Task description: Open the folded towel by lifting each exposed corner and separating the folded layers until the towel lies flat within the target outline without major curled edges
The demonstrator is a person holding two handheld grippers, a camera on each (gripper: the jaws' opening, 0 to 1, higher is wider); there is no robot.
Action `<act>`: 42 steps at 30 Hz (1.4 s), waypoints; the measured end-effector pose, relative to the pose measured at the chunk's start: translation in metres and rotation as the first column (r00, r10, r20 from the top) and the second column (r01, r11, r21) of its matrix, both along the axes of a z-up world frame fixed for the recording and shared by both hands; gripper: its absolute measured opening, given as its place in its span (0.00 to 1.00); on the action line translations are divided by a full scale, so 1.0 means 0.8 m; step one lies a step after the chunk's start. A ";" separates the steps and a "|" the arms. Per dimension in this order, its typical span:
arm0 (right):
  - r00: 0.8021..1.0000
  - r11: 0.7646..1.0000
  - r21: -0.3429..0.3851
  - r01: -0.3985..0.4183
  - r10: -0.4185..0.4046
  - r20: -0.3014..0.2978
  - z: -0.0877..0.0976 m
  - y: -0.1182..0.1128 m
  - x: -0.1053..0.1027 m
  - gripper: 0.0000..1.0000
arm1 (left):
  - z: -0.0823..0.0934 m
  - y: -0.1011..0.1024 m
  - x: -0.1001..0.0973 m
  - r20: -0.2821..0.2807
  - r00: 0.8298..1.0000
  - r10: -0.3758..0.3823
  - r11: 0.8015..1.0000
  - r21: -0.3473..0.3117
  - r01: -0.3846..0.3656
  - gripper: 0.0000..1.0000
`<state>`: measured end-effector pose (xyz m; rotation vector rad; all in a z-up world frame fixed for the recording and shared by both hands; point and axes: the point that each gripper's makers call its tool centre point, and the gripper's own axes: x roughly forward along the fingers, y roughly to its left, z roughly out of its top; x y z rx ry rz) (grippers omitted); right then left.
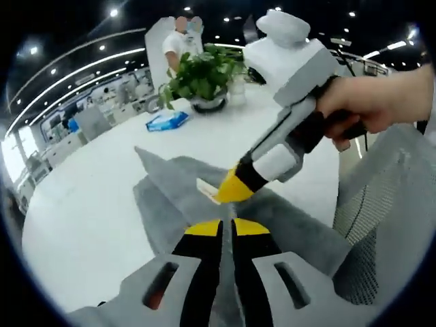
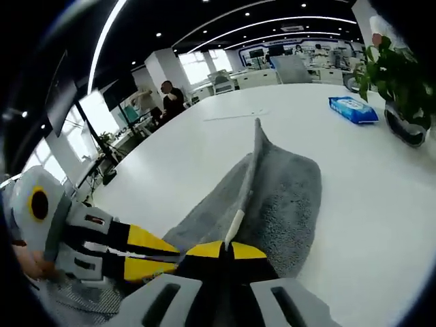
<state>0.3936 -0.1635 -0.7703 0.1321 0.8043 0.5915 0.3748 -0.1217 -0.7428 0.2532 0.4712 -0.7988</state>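
A grey towel (image 1: 170,197) lies partly folded on the white table (image 1: 82,211). At the bottom of the left gripper view, my left gripper (image 1: 227,228) has its yellow-tipped jaws nearly together over the towel's near edge. My right gripper (image 1: 228,193), held by a hand (image 1: 381,102), comes in from the right and pinches the towel by its white tag (image 1: 206,187). In the right gripper view, my right gripper (image 2: 227,248) is shut on the towel (image 2: 286,197), which rises into a ridge with a pointed far corner. The left gripper (image 2: 174,257) grips the same edge from the left.
A potted plant (image 1: 201,78) (image 2: 398,75) and a blue packet (image 1: 167,121) (image 2: 353,109) stand on the table's far side. A grey mesh chair back (image 1: 388,225) is at the near right. People stand in the office beyond the table (image 2: 381,204).
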 end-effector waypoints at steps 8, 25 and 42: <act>1.000 0.999 -0.049 -0.012 0.012 0.011 -0.008 -0.007 -0.002 0.00 | -0.032 0.089 0.036 -0.159 0.931 0.330 0.942 -0.014 -0.336 0.04; 1.000 0.997 -0.074 -0.022 0.023 0.013 -0.018 -0.017 -0.005 0.00 | -0.079 0.069 0.050 -0.289 0.901 0.322 0.944 0.032 -0.327 0.05; 0.999 0.987 -0.157 0.035 -0.032 0.021 -0.018 -0.081 0.012 0.00 | -0.070 0.079 0.055 -0.236 0.934 0.268 0.963 0.072 -0.259 0.01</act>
